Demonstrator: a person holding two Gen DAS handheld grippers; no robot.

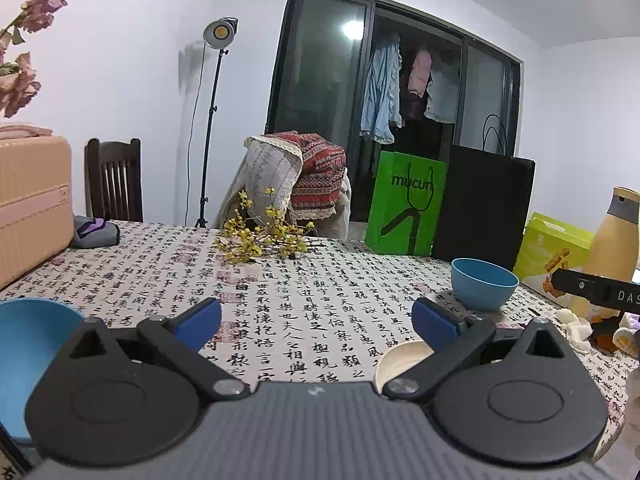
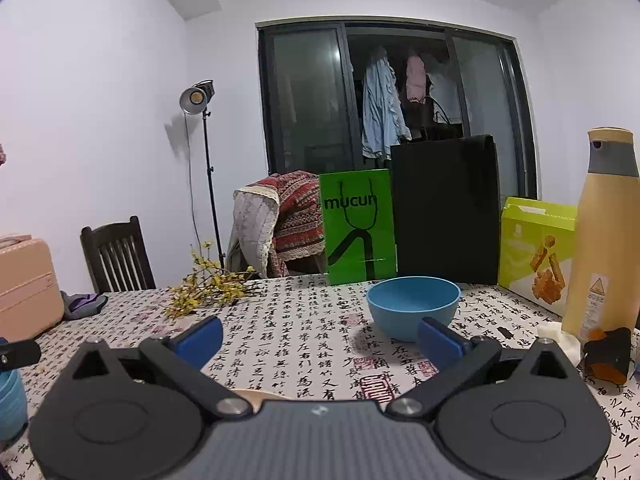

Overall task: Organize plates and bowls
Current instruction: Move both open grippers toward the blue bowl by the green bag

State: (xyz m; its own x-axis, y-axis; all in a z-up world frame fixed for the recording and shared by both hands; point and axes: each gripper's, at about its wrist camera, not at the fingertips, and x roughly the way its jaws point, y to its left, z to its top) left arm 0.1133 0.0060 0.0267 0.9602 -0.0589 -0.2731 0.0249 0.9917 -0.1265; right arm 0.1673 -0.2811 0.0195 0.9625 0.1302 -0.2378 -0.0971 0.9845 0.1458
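A blue bowl [image 1: 483, 282] [image 2: 413, 306] stands upright on the calligraphy tablecloth, ahead of my right gripper [image 2: 320, 338] and far right of my left gripper [image 1: 317, 318]. Both grippers are open and empty, held just above the table. A second blue bowl [image 1: 28, 344] sits close at the left of the left gripper; its stacked edge shows in the right wrist view [image 2: 11, 404]. A cream bowl [image 1: 400, 362] lies partly hidden under the left gripper's right finger; a sliver of it [image 2: 248, 394] peeks out under the right gripper.
Yellow flower sprigs [image 1: 260, 238] lie mid-table. A green bag [image 2: 358, 226], black bag [image 2: 446, 210], snack box [image 2: 536, 248] and tall yellow bottle [image 2: 600, 236] line the far right. A pink suitcase [image 1: 32, 208] stands left. The other gripper [image 1: 596, 290] reaches in from the right.
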